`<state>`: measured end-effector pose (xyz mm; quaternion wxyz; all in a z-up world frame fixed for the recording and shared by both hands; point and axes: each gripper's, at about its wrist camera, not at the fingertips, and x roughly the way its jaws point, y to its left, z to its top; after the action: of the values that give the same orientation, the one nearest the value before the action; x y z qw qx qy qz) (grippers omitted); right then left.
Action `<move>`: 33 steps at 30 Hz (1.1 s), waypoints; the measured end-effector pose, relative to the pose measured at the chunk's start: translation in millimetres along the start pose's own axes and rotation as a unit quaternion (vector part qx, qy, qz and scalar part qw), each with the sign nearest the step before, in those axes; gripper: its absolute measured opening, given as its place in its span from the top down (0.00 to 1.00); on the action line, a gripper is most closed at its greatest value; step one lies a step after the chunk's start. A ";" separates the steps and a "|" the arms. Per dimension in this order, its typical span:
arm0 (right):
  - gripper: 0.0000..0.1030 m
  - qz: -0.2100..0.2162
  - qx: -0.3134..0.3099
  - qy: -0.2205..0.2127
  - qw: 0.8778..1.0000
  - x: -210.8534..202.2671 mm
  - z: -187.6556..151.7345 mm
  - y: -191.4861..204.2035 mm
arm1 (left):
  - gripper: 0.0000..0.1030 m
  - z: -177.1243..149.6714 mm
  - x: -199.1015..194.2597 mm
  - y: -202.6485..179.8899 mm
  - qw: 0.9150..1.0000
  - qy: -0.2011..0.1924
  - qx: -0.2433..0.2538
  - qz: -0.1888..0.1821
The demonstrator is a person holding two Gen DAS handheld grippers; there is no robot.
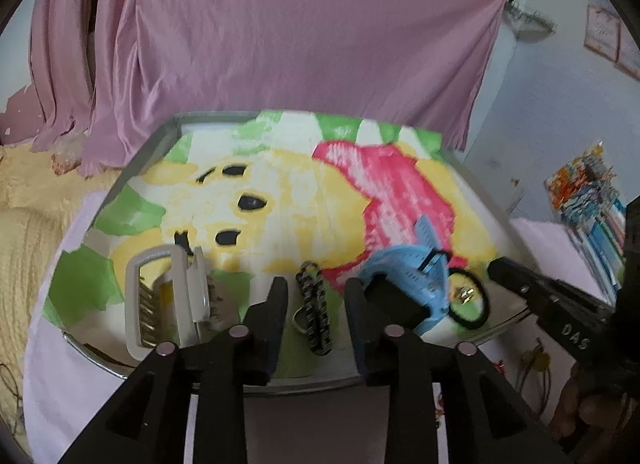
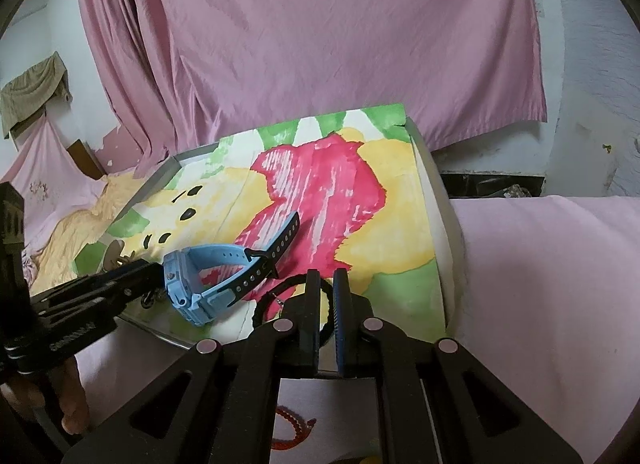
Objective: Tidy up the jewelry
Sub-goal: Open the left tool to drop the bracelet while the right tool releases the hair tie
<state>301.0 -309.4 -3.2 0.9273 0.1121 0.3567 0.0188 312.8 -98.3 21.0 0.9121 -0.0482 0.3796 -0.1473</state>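
A metal tray (image 1: 132,161) lined with a colourful bear drawing holds the jewelry. My left gripper (image 1: 316,296) stands open at the tray's near edge, with a black patterned band (image 1: 316,316) lying between its fingers and a small ring (image 1: 297,322) beside it. A white claw clip (image 1: 168,300) sits to the left. A blue watch (image 1: 416,276) (image 2: 200,284) lies just behind the right finger. My right gripper (image 2: 327,292) is shut on a black hair tie (image 2: 276,296) (image 1: 468,300), which rests on the tray's near right corner.
Pink cloth (image 2: 540,284) covers the surface around the tray, and a pink curtain (image 1: 280,31) hangs behind it. A red beaded bracelet (image 2: 292,428) lies on the cloth under the right gripper. Gold pieces (image 1: 534,360) lie near the tray's right corner. Books (image 1: 588,203) stand far right.
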 end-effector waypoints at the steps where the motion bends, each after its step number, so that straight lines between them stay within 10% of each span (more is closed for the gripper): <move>1: 0.94 -0.001 -0.001 -0.005 1.000 -2.0 -0.3 0.8 | 0.67 0.2 -3.7 -0.6 1.000 -0.010 0.001 -0.001; 4: 0.94 -0.006 -0.005 -0.015 1.000 -6.9 -1.1 2.4 | 0.43 0.6 -16.3 -1.9 0.999 -0.048 0.002 -0.006; 10: 0.93 -0.022 -0.009 -0.050 0.998 -27.2 -6.0 3.3 | 0.31 -0.4 -33.7 2.4 0.996 -0.089 -0.013 -0.009; 14: 0.45 -0.027 -0.004 -0.084 0.996 -46.6 -10.2 1.5 | 0.15 -7.8 -45.4 3.8 0.993 -0.114 -0.018 -0.010; 16: 0.45 -0.020 0.002 -0.115 0.993 -62.9 -13.4 1.6 | 0.08 -13.8 -51.8 3.1 0.993 -0.119 -0.017 -0.011; 22: 0.14 -0.031 0.009 -0.185 0.982 -103.8 -27.0 3.3 | 0.01 -34.8 -76.7 0.9 0.989 -0.146 -0.017 -0.004; 33: 0.07 -0.027 -0.018 -0.231 0.973 -146.8 -55.0 10.8 | 0.01 -60.8 -119.3 -2.9 0.983 -0.183 -0.015 0.006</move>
<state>155.6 -305.1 56.1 0.9865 0.0871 0.1358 -0.0265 189.5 -63.2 59.5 0.9661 -0.0855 0.2087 -0.1255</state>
